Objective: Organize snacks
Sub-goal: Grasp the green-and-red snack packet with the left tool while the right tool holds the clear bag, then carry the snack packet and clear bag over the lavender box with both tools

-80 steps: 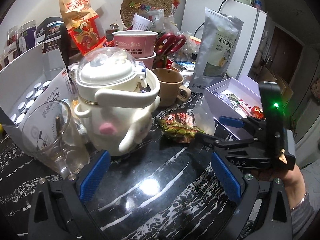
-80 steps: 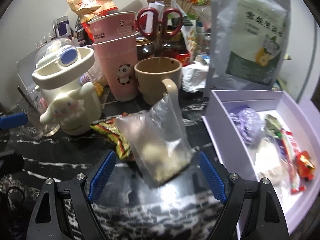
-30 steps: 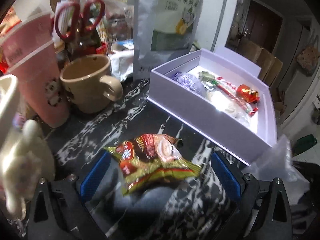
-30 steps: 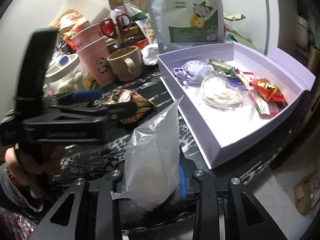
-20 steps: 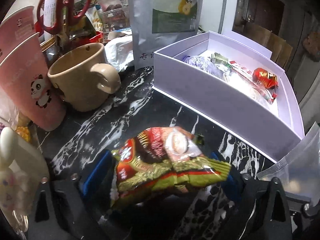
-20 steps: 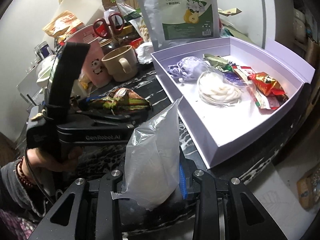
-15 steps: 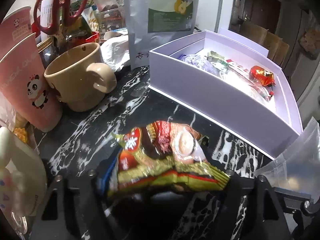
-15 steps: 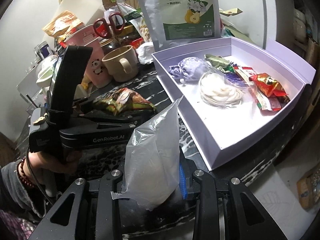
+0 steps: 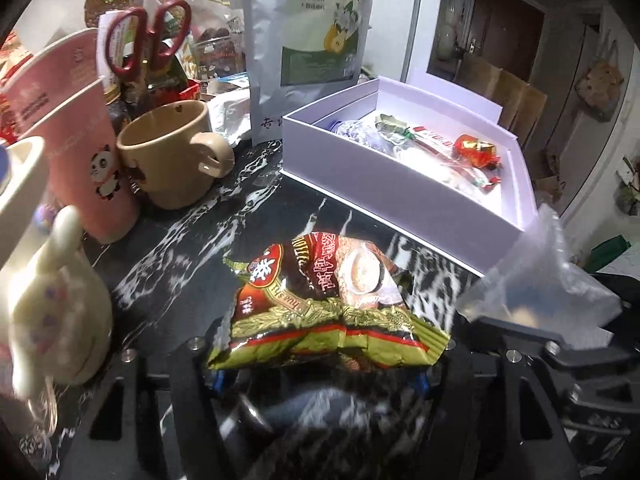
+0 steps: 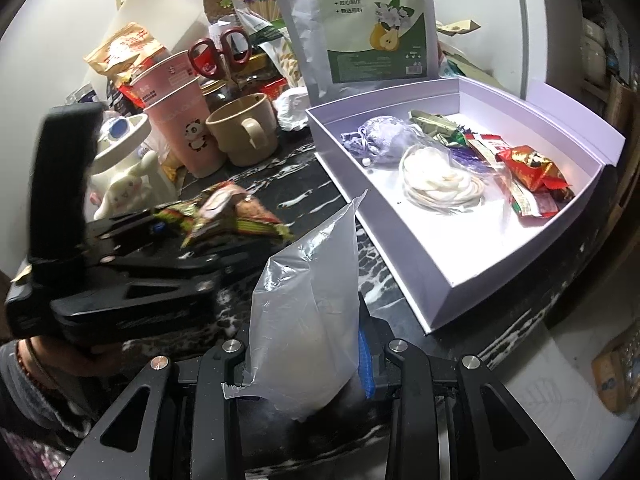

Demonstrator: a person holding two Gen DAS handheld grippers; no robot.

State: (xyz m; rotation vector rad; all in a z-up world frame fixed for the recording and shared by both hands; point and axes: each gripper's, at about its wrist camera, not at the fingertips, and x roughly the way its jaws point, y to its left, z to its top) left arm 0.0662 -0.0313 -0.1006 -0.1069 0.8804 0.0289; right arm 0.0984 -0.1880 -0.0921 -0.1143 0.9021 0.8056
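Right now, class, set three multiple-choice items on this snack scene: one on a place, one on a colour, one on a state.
1. Where does the red candy wrapper lie?
A. in the lavender box
B. in the beige mug
C. on the countertop

2. What colour are the scissor handles?
A. blue
B. red
C. green

3. What does the right gripper hold?
A. nothing
B. the panda cup
C. a clear plastic bag

Answers: A, it rests among the box's snacks; B, both loops are red; C, the fingers pinch the bag.
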